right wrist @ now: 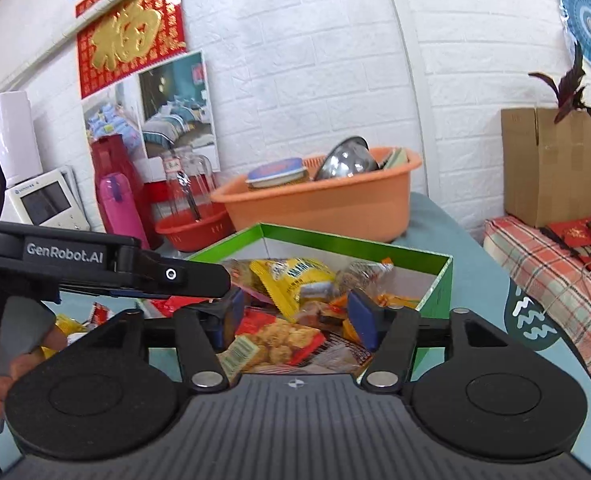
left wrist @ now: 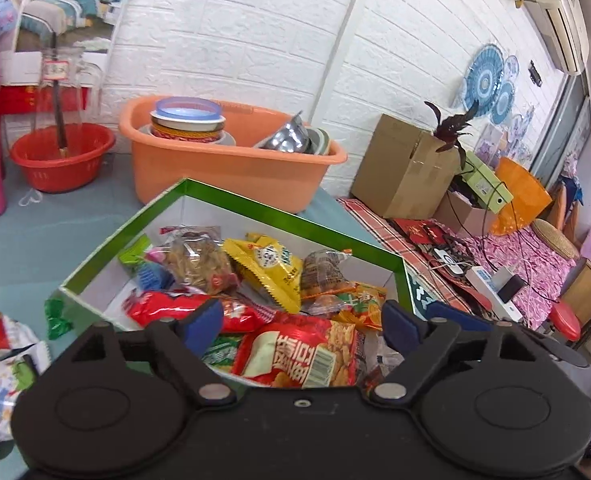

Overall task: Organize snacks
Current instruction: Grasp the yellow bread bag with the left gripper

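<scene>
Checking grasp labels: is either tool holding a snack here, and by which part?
Nothing is held. The left tool and right tool both stand open above the snack packets in the green box.

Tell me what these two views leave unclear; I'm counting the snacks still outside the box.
- Loose packets, left wrist view: cut by the left edge and hidden behind the left claw; count unknowable.
- Packets on the table, right wrist view: mostly hidden behind the other claw's body.
- Green box: lower layers buried under top packets in both views.
- Packet print: too blurred to read.
</scene>
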### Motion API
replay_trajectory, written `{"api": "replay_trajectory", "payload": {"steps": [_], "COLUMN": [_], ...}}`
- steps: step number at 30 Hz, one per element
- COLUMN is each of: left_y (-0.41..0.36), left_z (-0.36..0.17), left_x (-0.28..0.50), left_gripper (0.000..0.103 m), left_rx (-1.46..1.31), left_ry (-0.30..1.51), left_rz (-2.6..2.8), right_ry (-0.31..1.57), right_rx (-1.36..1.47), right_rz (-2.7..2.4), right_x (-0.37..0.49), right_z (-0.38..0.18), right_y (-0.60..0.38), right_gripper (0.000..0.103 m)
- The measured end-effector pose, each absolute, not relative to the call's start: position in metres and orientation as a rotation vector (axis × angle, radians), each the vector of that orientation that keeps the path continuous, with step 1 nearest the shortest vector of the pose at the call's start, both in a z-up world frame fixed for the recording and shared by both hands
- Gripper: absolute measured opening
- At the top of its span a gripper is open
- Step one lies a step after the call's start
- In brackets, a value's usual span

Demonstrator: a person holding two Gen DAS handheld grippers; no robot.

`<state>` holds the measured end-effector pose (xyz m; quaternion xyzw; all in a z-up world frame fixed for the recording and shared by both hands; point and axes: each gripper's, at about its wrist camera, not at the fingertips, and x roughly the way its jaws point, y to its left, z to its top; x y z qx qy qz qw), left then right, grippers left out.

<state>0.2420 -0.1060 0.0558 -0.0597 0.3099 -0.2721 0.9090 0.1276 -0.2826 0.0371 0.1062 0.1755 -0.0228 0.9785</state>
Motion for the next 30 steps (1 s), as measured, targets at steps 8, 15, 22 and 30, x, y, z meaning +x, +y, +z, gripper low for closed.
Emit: {"api": "replay_trajectory", "payload": {"steps": [8,15,22,30], "left_y": [-0.073,-0.043,0.003,0.090], "left_z": [0.064,0.060,0.052,0.037], "left_x": [0.204,0.186,0.186,0.212], "left_gripper": [0.103,0.103,0.103,0.103], "left_rx": [-0.129,-0.144,-0.127,-0.178], "left_ry": [0.620,0.620,0.617,0.629], "left_rz": [-0.484,-0.442,-0.341,-0.129], "right_ry": [0.339,0.364,0.397,0.442], "right_rx": [0.185,0.170,0.155,0.159], "right_rz": [0.008,0.070,0.122,0.161], "right_x": [0.107,0.099,0.100,0.108], "right_z": [0.053,0.055,0.051,0.040], "right_y": [-0.248,-0.215,-0.190,-0.172], "right_gripper": [0.103,0.103,0.103,0.103]}}
